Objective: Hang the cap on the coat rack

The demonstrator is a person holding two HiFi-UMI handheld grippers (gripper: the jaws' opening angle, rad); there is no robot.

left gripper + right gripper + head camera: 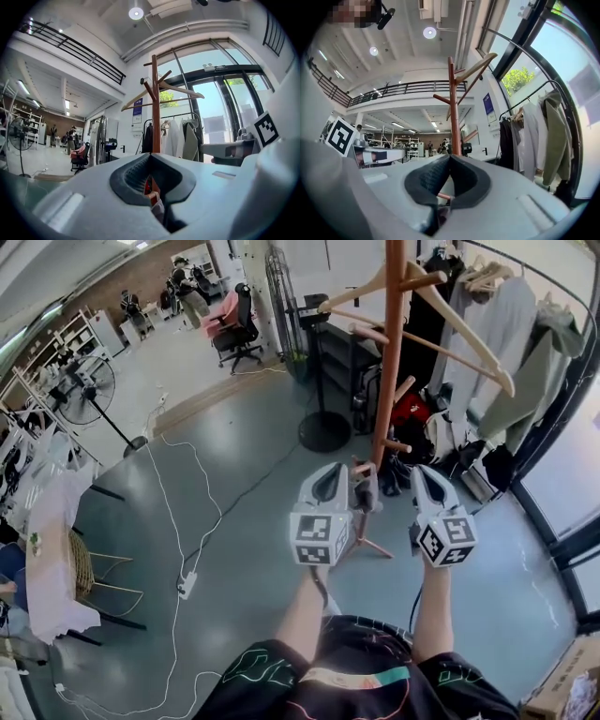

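The wooden coat rack (389, 352) stands straight ahead of me, with pegs and wooden hangers on its upper arms. My left gripper (335, 467) and right gripper (424, 469) are held side by side just in front of its lower pole, both shut and empty. A dark grey soft thing (367, 489), possibly the cap, hangs by a low peg between them; I cannot tell for sure. In the left gripper view the rack (155, 108) rises right above the closed jaws of that gripper (151, 154). The right gripper view shows the rack (453, 112) above that gripper (450, 156).
A clothes rail with hanging garments (525, 362) curves along the right. A black round stand base (323, 430) sits behind the rack. A white cable and power strip (187, 585) lie on the floor to the left, near a cloth-covered table (56, 549). A cardboard box (567, 685) is at lower right.
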